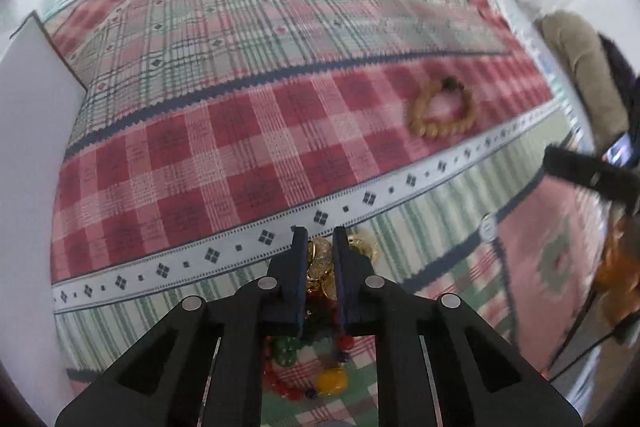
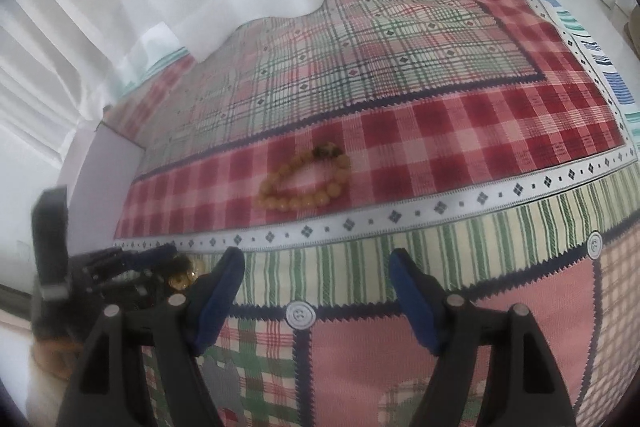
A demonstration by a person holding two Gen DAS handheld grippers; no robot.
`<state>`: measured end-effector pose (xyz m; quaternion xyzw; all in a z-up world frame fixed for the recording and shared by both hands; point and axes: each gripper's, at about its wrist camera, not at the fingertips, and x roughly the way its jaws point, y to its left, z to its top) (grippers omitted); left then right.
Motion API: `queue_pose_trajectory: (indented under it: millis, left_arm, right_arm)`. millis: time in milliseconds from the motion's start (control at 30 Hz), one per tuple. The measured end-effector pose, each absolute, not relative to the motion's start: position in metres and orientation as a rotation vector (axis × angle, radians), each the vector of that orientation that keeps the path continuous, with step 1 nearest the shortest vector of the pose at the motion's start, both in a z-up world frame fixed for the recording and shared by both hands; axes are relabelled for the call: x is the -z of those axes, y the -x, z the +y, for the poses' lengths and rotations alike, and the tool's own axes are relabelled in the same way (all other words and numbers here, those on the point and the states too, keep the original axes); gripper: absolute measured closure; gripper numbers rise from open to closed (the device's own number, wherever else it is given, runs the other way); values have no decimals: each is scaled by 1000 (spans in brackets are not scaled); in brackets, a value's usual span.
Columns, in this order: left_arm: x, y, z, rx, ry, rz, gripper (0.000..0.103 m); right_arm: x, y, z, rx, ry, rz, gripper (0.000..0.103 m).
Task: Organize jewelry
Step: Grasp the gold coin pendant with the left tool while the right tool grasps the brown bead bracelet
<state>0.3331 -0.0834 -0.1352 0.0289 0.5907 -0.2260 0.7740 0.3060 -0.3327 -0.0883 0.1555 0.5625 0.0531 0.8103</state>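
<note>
At lower centre, the left gripper [image 1: 320, 243] pinches a necklace [image 1: 320, 263] of shiny gold coins and glossy coloured beads, trailing down-frame over the patchwork cloth [image 1: 224, 155]. An oval bracelet [image 2: 306, 185] of round amber beads lies mid-frame, long axis sideways. The right gripper [image 2: 318, 263] is spread, nothing between.

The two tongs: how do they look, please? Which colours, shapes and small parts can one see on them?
Both are alike. The left tongs and the right tongs have matte black plastic frames with angular arms and triangular cut-outs. Round silver pins sit at the joints. Each finger ends in a flat dark blue pad. No cables or markings are visible, and no sleeve shows clearly.
</note>
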Motion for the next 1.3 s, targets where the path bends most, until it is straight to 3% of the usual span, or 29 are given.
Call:
queue_pose_trajectory:
  millis: [367, 567, 633, 833, 933, 1300]
  left_arm:
    - [77, -334, -27, 449, 131, 1188, 93]
    - [74, -333, -5, 393, 163, 1182, 93]
    - [78, -333, 3, 377, 179, 1185, 93]
    - [81, -330, 24, 345, 216, 1194, 93]
    - [78, -326, 34, 334, 228, 1185, 93]
    - [43, -295, 53, 327, 253, 1128, 93]
  right_arm:
    - [79, -308, -331, -114, -320, 1174, 27]
    - [91, -351, -346, -60, -345, 1190, 28]
    - [100, -367, -344, -45, -307, 1208, 39]
    - [134, -401, -314, -92, -165, 1271, 58]
    - [139, -402, -297, -55, -33, 1253, 92]
    - [70, -349, -299, -111, -83, 1105, 92]
